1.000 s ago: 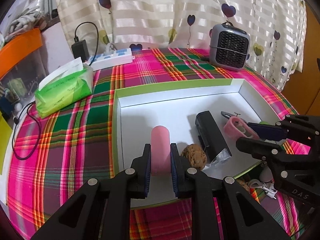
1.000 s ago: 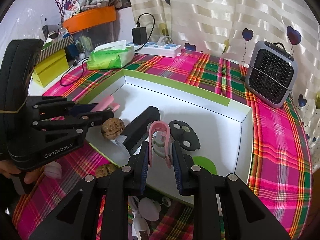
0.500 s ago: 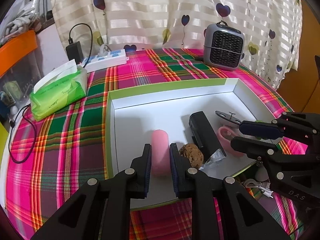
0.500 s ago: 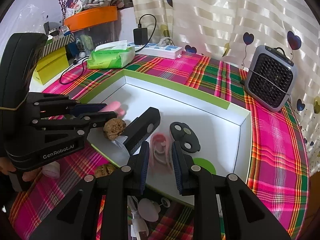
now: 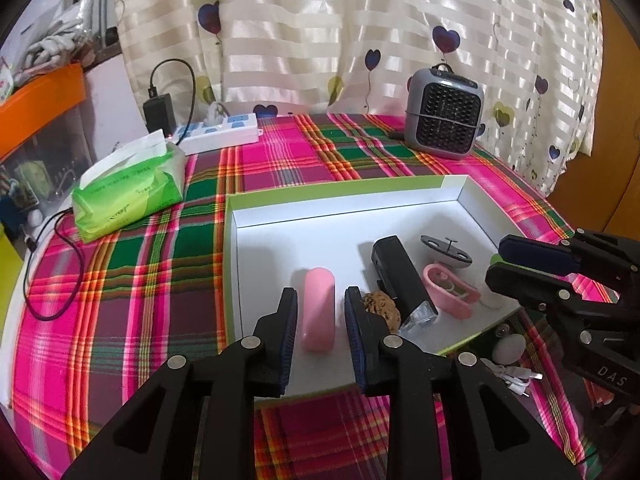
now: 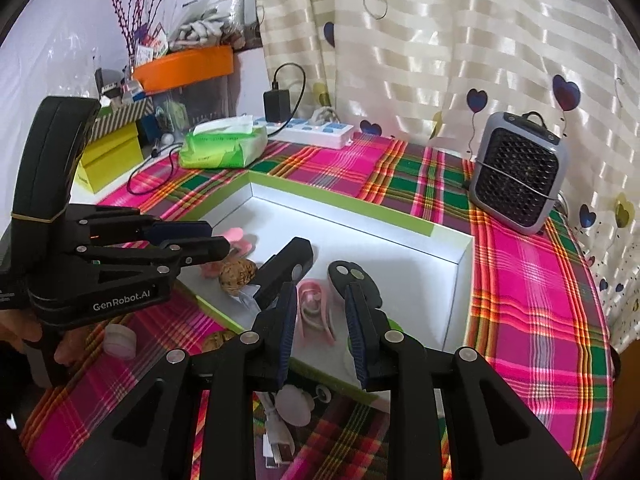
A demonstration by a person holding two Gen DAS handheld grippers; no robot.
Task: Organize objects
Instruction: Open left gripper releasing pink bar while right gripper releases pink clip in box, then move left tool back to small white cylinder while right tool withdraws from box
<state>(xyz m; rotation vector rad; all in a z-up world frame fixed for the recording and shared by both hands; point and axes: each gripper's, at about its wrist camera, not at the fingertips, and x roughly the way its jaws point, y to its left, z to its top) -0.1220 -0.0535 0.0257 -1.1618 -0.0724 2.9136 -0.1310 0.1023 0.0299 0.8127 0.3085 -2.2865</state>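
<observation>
A white box with a green rim [image 5: 340,196] lies on the plaid tablecloth. On its floor rests a pink oblong case [image 5: 319,320], and my left gripper [image 5: 320,300] straddles it with jaws opening, pads clear of its sides. A pink clip [image 6: 314,310] also lies flat in the box, between the spread fingers of my right gripper [image 6: 320,296], which do not press on it. Beside these sit a walnut [image 5: 382,308], a black oblong device [image 5: 400,276] and a dark oval piece [image 5: 446,250]. The right gripper [image 5: 504,260] enters the left wrist view from the right.
A green tissue pack [image 5: 128,192], a power strip [image 5: 220,134] and a grey heater [image 5: 442,120] stand behind the box. In front of it lie another walnut [image 6: 218,338], a white cable [image 6: 276,428] and a small pink round thing [image 6: 120,340]. A hand holds the left gripper [image 6: 216,238].
The left jaws have spread and let go of the pink case, which now lies in the box. The right gripper set the pink clip down, released it and drew back a little.
</observation>
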